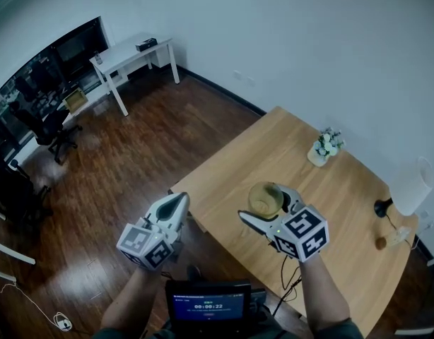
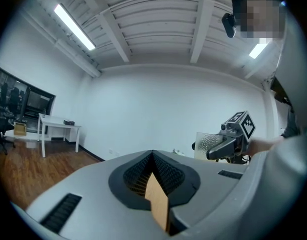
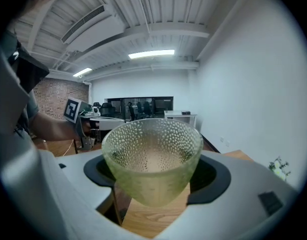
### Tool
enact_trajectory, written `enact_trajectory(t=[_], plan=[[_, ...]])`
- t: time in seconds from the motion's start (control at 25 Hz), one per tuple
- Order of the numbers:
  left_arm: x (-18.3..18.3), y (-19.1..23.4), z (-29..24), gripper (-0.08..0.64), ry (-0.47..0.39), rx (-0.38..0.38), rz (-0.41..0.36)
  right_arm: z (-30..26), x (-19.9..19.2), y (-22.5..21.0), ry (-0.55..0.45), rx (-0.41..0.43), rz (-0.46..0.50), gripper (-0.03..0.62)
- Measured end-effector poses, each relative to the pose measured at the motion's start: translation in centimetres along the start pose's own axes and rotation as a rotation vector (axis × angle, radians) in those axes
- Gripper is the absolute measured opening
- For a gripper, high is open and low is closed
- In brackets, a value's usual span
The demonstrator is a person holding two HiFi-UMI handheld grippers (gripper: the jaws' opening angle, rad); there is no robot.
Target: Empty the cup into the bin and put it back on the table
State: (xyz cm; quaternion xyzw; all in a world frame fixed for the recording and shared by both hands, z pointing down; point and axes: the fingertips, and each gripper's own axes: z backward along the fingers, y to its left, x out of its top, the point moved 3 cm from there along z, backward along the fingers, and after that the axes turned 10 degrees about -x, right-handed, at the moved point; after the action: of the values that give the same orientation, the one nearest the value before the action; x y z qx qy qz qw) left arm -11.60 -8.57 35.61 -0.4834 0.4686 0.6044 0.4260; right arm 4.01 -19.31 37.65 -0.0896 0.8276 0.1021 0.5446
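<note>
In the head view, the right gripper (image 1: 268,209) is seen over the near side of a wooden table (image 1: 330,224). Its jaws are spread wide and closed on a cup (image 1: 266,198), which is held upright with its mouth upward. The left gripper (image 1: 180,203) is held beside it, off the table's corner and above the wooden floor (image 1: 132,161), with its jaws drawn together to a point. A small potted plant (image 1: 326,145) stands near the table's far edge, and a lamp (image 1: 409,188) and a small brown thing (image 1: 380,243) are at its right end. A white desk (image 1: 132,54) and an office chair (image 1: 53,129) are well apart, by the far wall. A small screen (image 1: 208,306) is seen at the bottom.

In the left gripper view, the left gripper (image 2: 152,156) is closed. Its ribbed pads meet at the tip and nothing is held between them. To the right, the right gripper (image 2: 228,145) is seen with the cup (image 2: 208,143) in its jaws.

In the right gripper view, the right gripper (image 3: 153,186) is clamped on the cup (image 3: 152,151), a dimpled, greenish, see-through one, which is gripped low on its sides. The tabletop (image 3: 148,220) is seen beneath it, and the cup is held clear of the wood. The plant (image 3: 277,168) appears at the far right.
</note>
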Motion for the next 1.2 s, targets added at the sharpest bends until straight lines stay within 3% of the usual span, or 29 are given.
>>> enact_trajectory(t=[0.88,1.2], plan=[[4.2,17.5,6.5,0.002,-0.019,0.048,-0.059,-19.6,7.2,9.1,0.053,0.144,0.051,0.394],[4.8,21.2,8.1,0.002,-0.026,0.047,-0.048,-23.9,8.9,11.7,0.067,0.166,0.060,0.394]])
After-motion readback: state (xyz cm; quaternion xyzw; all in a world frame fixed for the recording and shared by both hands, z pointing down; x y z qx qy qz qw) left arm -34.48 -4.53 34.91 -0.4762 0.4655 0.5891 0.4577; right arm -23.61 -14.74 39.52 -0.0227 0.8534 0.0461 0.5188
